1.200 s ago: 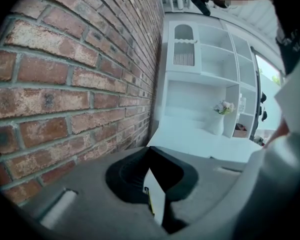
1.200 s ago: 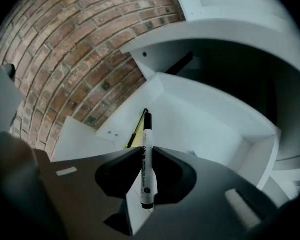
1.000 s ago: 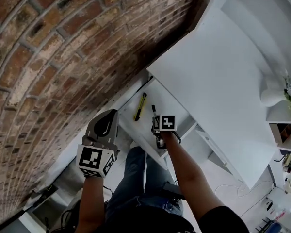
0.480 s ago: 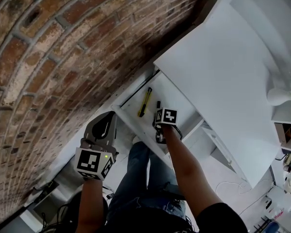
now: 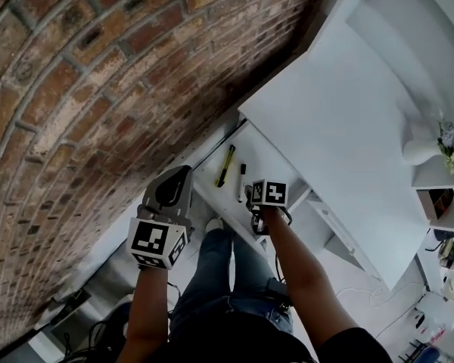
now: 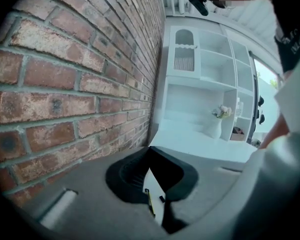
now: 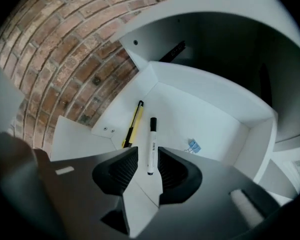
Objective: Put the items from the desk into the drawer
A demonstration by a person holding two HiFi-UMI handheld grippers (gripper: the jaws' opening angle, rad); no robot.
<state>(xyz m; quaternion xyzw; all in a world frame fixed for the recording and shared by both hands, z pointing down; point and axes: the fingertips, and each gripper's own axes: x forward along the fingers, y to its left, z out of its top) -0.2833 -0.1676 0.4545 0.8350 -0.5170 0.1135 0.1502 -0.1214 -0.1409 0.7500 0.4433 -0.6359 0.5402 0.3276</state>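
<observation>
The white drawer [image 5: 266, 162] stands pulled out under the desk. On its floor lie a yellow utility knife [image 5: 225, 165] [image 7: 133, 124], a white marker with a black cap [image 5: 241, 182] [image 7: 151, 144] and a small blue binder clip [image 7: 193, 145]. My right gripper [image 5: 256, 205] [image 7: 148, 154] hovers over the drawer's near end, pointing steeply down. Its jaws have just been opening; the marker's near end shows in the gap, down on the drawer floor and clear of both pads. My left gripper [image 5: 180, 178] [image 6: 150, 151] hangs left of the drawer by the brick wall, tips together, empty.
A brick wall [image 5: 83, 89] runs along the left. The white desk top [image 5: 340, 119] stretches beyond the drawer, with a white vase of flowers [image 5: 425, 144] and white shelves [image 6: 200, 79] at its far end. The person's legs in jeans [image 5: 212, 278] are below the drawer front.
The right gripper has risen a little off the drawer floor and its jaws have parted; the marker now lies free in the drawer. The left gripper has hardly shifted.
</observation>
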